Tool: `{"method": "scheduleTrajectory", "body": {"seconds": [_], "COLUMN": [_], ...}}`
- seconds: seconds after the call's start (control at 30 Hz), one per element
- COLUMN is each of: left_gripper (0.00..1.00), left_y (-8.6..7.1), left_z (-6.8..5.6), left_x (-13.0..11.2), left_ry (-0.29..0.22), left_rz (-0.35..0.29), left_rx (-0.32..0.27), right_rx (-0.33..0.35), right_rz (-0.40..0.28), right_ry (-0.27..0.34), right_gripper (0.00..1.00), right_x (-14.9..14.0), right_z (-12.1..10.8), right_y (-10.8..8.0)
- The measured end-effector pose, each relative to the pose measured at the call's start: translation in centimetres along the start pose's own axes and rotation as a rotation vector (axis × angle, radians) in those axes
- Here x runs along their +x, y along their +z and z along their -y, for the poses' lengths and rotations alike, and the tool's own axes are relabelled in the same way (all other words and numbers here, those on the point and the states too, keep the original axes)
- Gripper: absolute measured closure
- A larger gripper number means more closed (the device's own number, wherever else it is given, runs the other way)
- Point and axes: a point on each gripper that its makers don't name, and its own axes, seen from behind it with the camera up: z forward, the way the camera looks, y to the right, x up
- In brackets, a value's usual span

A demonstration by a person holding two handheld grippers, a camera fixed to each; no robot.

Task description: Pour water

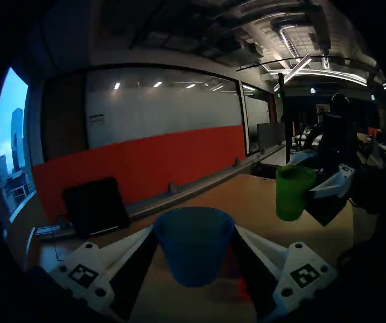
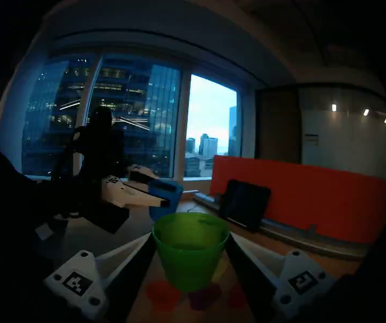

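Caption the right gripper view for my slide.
Right gripper grips green plastic cup; left gripper holds blue plastic cup beyond.

Dim, underexposed — fisheye-warped edges

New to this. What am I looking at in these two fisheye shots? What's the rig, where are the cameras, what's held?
There is no robot arm here. A person holds a two-finger gripper in each hand, and a fisheye camera rides on each one, looking forward along its fingers. The left gripper view comes from the left gripper, whose white fingers are closed on a blue cup. Farther right in that view is a green cup. The right gripper view is the reverse: the right gripper is closed on that green cup, with the blue cup farther off towards the windows. Both cups are upright. Below them is a wooden table, and a flat black object stands by the orange wall panel. Whether either cup holds water cannot be seen.
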Motion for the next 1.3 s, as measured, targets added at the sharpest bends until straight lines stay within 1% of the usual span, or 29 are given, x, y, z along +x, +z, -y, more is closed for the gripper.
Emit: {"method": "scheduleTrajectory", "body": {"seconds": [0.2, 0.47, 0.67, 0.87, 1.3], "left_gripper": [0.12, 0.12, 0.12, 0.12, 0.12], "left_y": [0.1, 0.4, 0.5, 0.5, 0.6], "left_z": [-0.4, -1.4, -2.1, -2.6, -3.3], "left_x": [-2.5, -6.3, -8.6, -11.1, -16.0], "left_ry": [-0.018, -0.003, 0.005, 0.006, 0.033], "left_rz": [0.041, 0.122, 0.169, 0.221, 0.329], "left_rx": [-0.016, -0.038, -0.055, -0.072, -0.102], "right_rx": [-0.020, -0.040, -0.033, -0.030, -0.015], "right_rz": [0.044, 0.122, 0.173, 0.230, 0.354], "right_ry": [0.001, -0.001, 0.003, 0.006, 0.026], "right_gripper": [0.10, 0.10, 0.10, 0.09, 0.09], "right_x": [-1.4, -4.4, -6.5, -9.2, -15.0], "right_z": [-0.9, -1.9, -2.1, -2.6, -2.7], "right_y": [-1.0, -2.1, -2.5, -2.8, -3.1]}}
